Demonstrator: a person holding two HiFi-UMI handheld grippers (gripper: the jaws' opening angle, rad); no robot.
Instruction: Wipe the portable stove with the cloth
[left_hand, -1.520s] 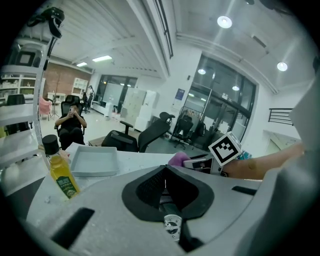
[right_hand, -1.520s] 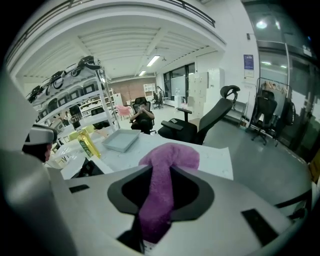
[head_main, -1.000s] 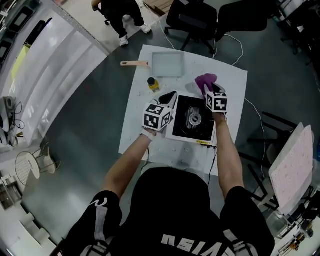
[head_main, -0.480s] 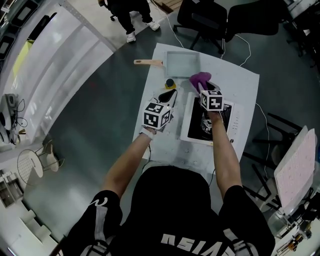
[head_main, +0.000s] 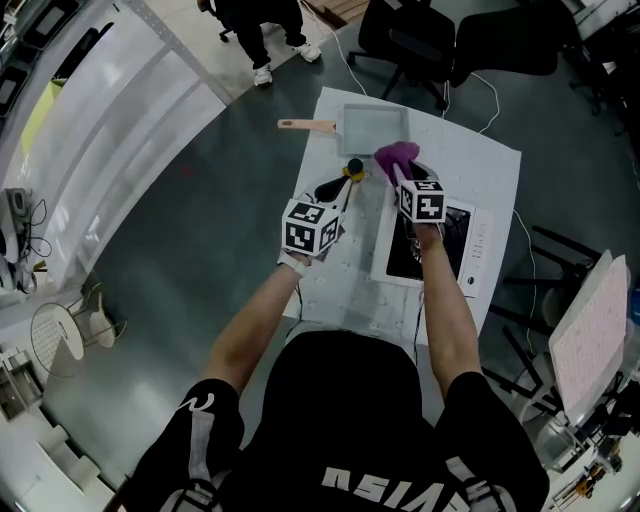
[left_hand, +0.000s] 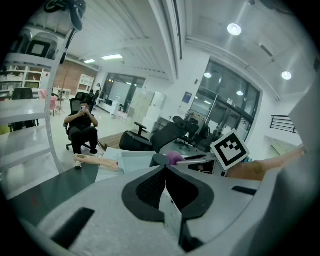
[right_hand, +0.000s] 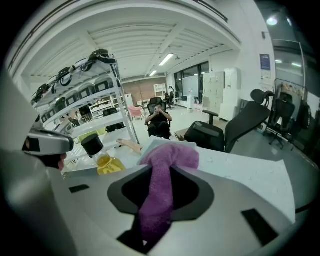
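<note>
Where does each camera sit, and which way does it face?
Head view: on the head, down at the table; both forearms, left gripper, right gripper.
Left gripper view: rides it, along shut jaws toward the pan; right gripper's cube.
Right gripper view: rides it, along jaws clamping the cloth; left gripper at left.
Shared: cloth, pan.

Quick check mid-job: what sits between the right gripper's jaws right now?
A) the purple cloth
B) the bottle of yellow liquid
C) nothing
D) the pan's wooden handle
A: in the right gripper view the purple cloth runs up between the jaws of the right gripper and is pinched there, while the bottle stands off to its side.
</note>
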